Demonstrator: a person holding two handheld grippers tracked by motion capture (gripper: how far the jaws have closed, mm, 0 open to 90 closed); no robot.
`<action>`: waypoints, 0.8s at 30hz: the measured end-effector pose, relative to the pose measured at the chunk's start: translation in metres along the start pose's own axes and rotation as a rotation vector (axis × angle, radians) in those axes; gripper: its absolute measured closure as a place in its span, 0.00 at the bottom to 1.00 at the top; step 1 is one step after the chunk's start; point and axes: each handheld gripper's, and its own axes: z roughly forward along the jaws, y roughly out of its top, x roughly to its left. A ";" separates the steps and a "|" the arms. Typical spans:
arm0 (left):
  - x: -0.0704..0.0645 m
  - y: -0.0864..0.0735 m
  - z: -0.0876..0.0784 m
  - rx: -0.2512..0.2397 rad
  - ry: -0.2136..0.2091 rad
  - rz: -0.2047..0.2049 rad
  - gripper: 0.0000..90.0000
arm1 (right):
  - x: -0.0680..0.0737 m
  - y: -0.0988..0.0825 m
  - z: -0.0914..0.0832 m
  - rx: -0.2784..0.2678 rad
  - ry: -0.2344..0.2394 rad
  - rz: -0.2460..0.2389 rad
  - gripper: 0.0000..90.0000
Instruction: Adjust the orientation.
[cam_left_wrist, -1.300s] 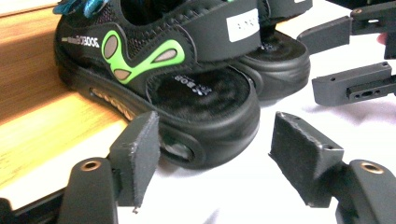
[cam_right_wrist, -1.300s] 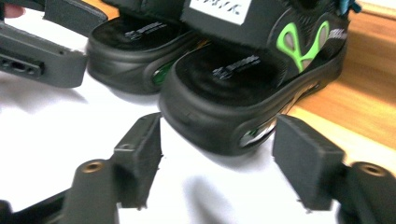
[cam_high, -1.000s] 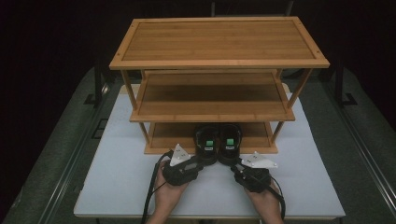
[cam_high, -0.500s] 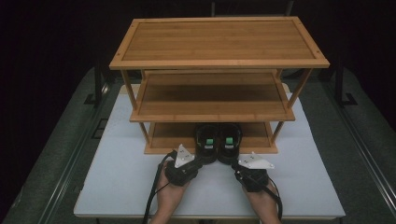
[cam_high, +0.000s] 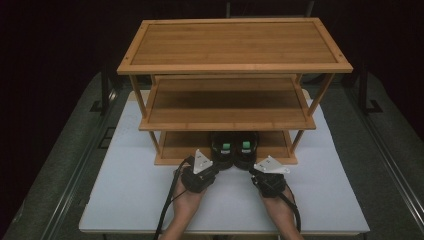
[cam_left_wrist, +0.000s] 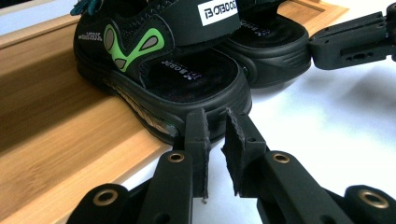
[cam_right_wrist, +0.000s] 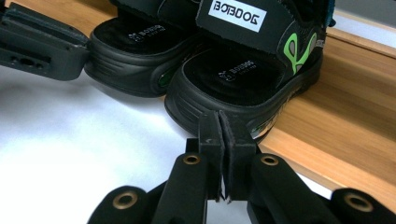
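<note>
Left gripper (cam_left_wrist: 215, 122) jaws nearly together, a thin gap between the pads, nothing in it; tips sit right at the heel rim of the left sandal (cam_left_wrist: 161, 70). Right gripper (cam_right_wrist: 218, 122) jaws pressed pad to pad, empty, tips at the heel of the right sandal (cam_right_wrist: 243, 74). Both have just been closing, with no thing between them. The pair stands side by side on the bottom shelf of the bamboo rack (cam_high: 235, 67), heels hanging over its front edge toward the person, rack on the white table (cam_high: 125, 190) near its front edge. Handling, my read: light, rubbery foam sole that's stiff enough to pinch, soft strap that would flex and slip. Best hold is the raised heel rim, one jaw inside the footbed, one outside; jaws must open first. Versus a second ago in the high view: both hands have edged forward toward the heels, grey plates now closer to the shelf edge; sandals and rack unmoved.
</note>
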 end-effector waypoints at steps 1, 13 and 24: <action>0.000 0.001 0.001 0.001 0.004 0.003 0.87 | -0.001 0.000 0.001 -0.001 -0.002 0.004 0.97; 0.007 0.007 0.012 0.006 0.024 -0.008 0.86 | -0.005 0.005 0.013 -0.001 -0.019 0.003 0.97; 0.010 0.009 0.018 0.007 0.034 -0.024 0.85 | -0.006 0.008 0.019 -0.001 -0.033 0.009 0.97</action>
